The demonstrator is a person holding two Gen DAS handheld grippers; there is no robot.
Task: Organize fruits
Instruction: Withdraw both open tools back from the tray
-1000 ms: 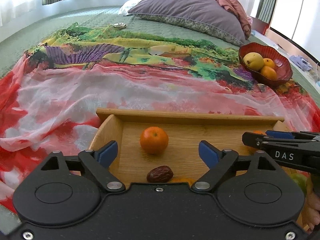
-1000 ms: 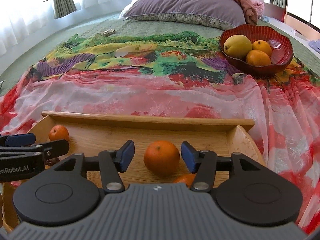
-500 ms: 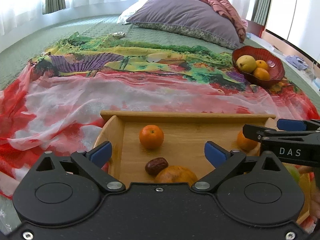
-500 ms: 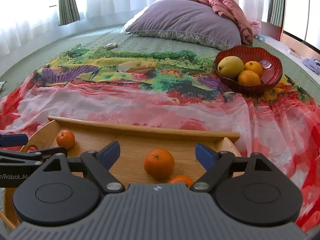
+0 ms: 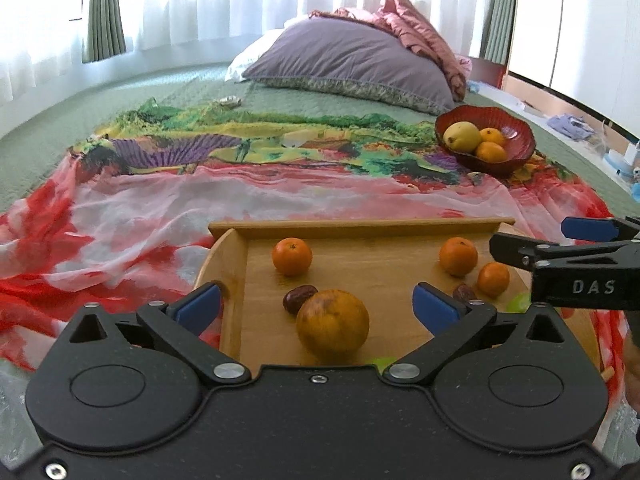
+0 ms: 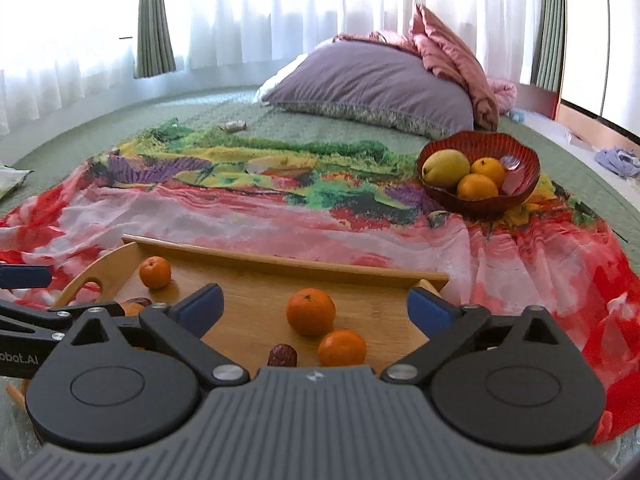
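Observation:
A wooden tray (image 5: 360,227) (image 6: 280,264) lies on a colourful cloth on the bed. It holds a large orange (image 5: 332,326), three tangerines (image 5: 292,257) (image 5: 458,257) (image 5: 493,279), and two dark dates (image 5: 299,298) (image 6: 282,356). A red bowl (image 5: 516,136) (image 6: 520,168) at the far right holds a yellow pear (image 6: 446,168) and two oranges. My left gripper (image 5: 316,306) is open and empty above the tray's near left. My right gripper (image 6: 314,304) is open and empty above the tray's near right, with a tangerine (image 6: 311,311) between its fingers' line of sight.
A purple pillow (image 6: 372,84) and pink bedding lie at the head of the bed. A small object (image 6: 235,125) sits on the green quilt. Curtains and a window run along the back. Something green (image 5: 518,304) shows at the tray's right edge.
Both grippers have drawn back and risen from the tray. The right gripper's jaws have opened wide from around a tangerine. More fruit on the tray has come into view.

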